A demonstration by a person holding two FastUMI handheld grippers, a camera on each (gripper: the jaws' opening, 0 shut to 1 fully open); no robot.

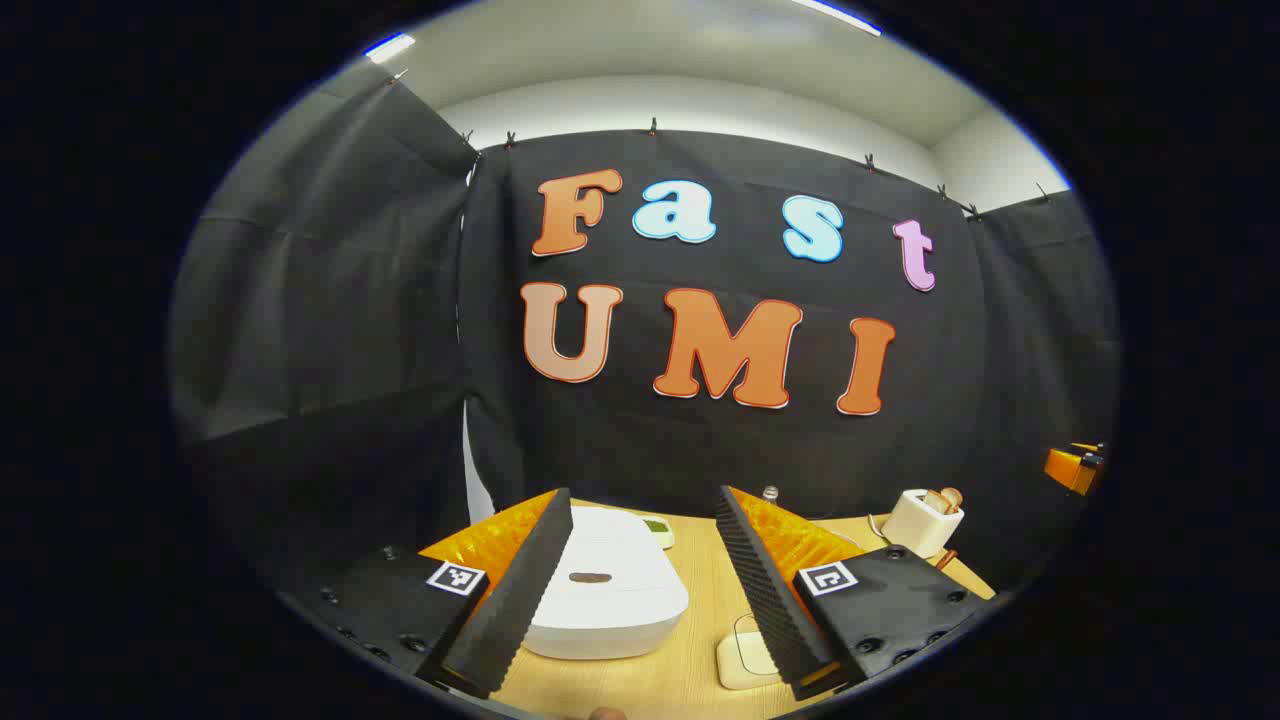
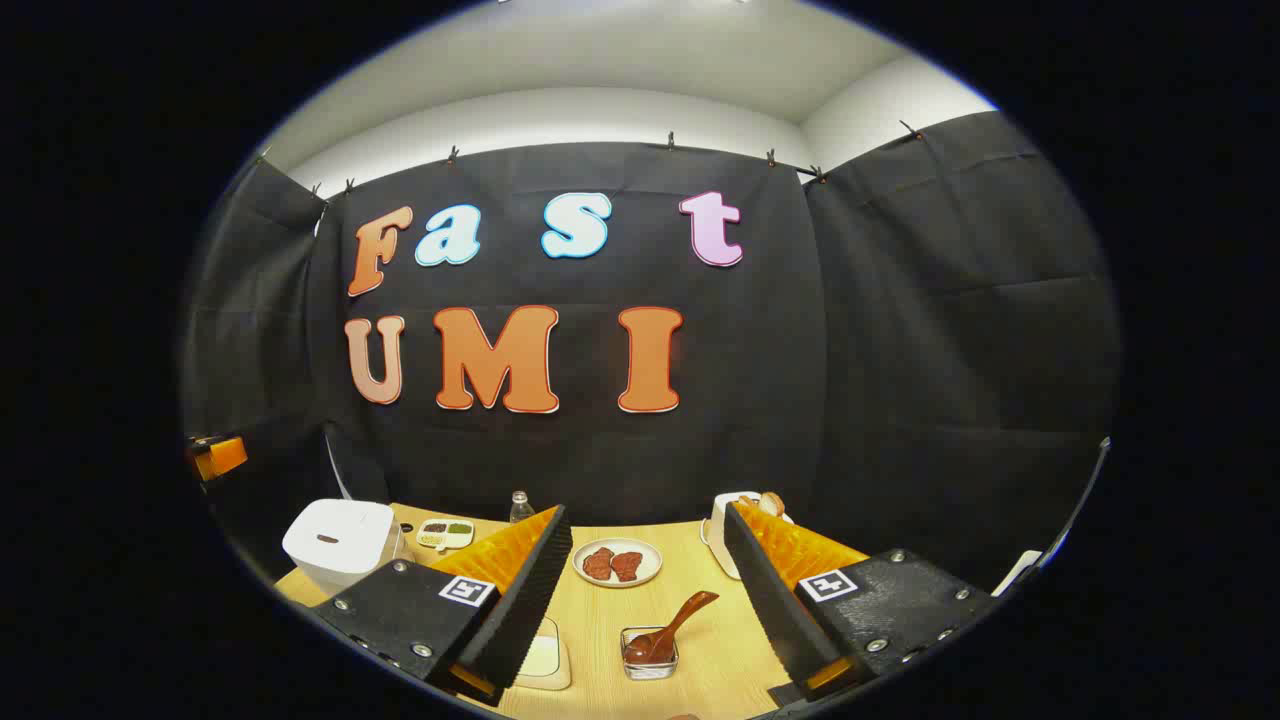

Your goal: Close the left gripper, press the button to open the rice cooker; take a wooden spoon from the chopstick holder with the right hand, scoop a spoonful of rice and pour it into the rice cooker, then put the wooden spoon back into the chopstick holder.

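The white rice cooker (image 1: 610, 605) sits with its lid down between the spread fingers of my left gripper (image 1: 643, 497), a dark oval button (image 1: 590, 577) on its top. It also stands at the table's far left (image 2: 338, 540). The white chopstick holder (image 1: 922, 522) at the back right has wooden handle tops (image 1: 945, 497) sticking out. It is partly hidden behind a finger (image 2: 722, 520) of my right gripper (image 2: 645, 512), which is open and empty. A brown wooden spoon (image 2: 675, 620) leans in a small glass cup (image 2: 650, 655) just ahead of that gripper.
On the wooden table (image 2: 610, 620) are a plate of brown food (image 2: 617, 562), a divided dish (image 2: 445, 533), a small bottle (image 2: 517, 507) and a cream square pad (image 1: 745, 660). An orange gripper part shows at the edge (image 1: 1075, 465).
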